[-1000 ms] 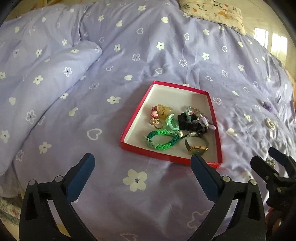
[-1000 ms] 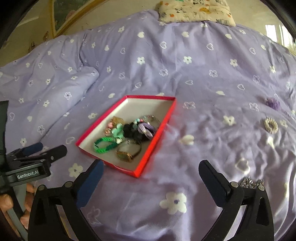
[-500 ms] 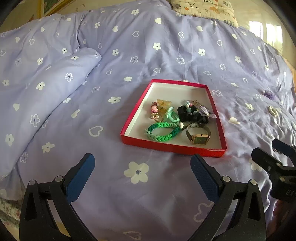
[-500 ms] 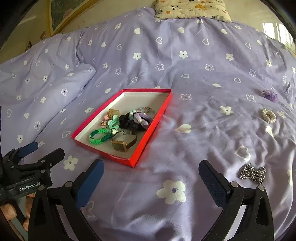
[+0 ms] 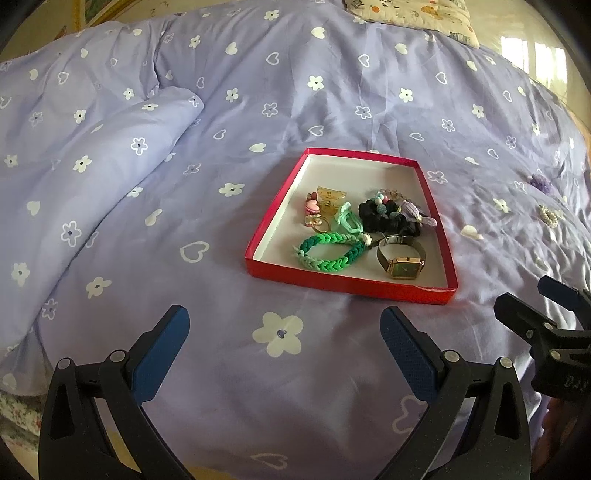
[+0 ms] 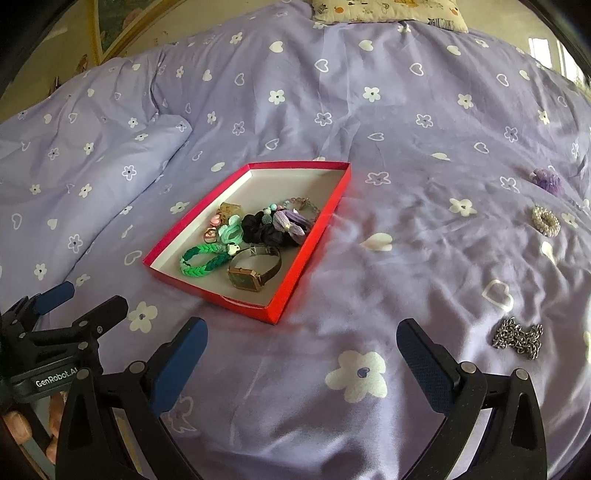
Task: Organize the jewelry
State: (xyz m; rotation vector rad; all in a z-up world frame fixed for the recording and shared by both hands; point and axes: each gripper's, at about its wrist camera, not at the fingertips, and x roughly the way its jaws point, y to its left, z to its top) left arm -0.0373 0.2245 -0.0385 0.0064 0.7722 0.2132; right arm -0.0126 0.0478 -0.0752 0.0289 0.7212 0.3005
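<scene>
A red tray lies on the purple bedspread and holds a green braided bracelet, a gold watch, a black scrunchie and several small pieces. Loose on the spread to the right lie a silver chain, a pearl ring-shaped piece and a purple piece. My left gripper is open and empty, in front of the tray. My right gripper is open and empty, in front of the tray's right corner, left of the chain.
A folded part of the duvet rises at the left. A patterned pillow lies at the far end of the bed. The bed's near edge is just below both grippers.
Both grippers have drawn back and risen a little, so the tray sits farther off and the silver chain has come fully into the right wrist view. Both stay open.
</scene>
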